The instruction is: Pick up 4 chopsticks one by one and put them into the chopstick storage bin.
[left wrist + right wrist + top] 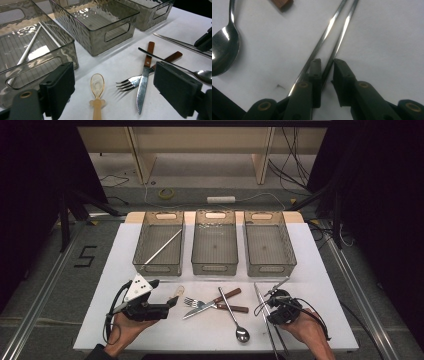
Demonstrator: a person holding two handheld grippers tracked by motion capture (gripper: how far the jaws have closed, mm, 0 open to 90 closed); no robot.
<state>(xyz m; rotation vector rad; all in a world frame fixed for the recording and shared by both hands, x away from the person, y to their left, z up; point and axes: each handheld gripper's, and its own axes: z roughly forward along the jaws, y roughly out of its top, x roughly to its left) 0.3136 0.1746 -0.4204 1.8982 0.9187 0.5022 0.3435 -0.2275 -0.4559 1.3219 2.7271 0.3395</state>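
1. White counter (320,320) stands on a grey floor, and dark curtains hang on both sides of it.
2. Three clear grey bins stand in a row at the far side of the counter: the left bin (159,267), the middle bin (215,268) and the right bin (270,268).
3. One thin white stick (163,246) lies slanted inside the left bin. The left gripper view shows two such sticks there.
4. The left gripper (173,303) is at the near left part of the counter, held by the person's left hand (131,326). Its jaws are spread wide and hold nothing.
5. A small amber plastic spoon (97,88) lies on the counter between these spread jaws, in the left gripper view. Its bowl points toward the bins.
6. To the right of the plastic spoon lie a fork (130,82) and a knife (144,79), both with brown wooden handles. The knife lies across the fork.
7. A metal spoon (235,316) lies beside them, with its bowl toward the person.
8. The right gripper (327,68) is at the near right part of the counter, in the right hand (312,332).
9. Two long metal chopsticks (337,30) lie on the counter there, close side by side.
10. In the right gripper view the right jaws are nearly together, one on each side of one chopstick, and the other chopstick lies just outside the left jaw. I cannot tell if they already press on it.
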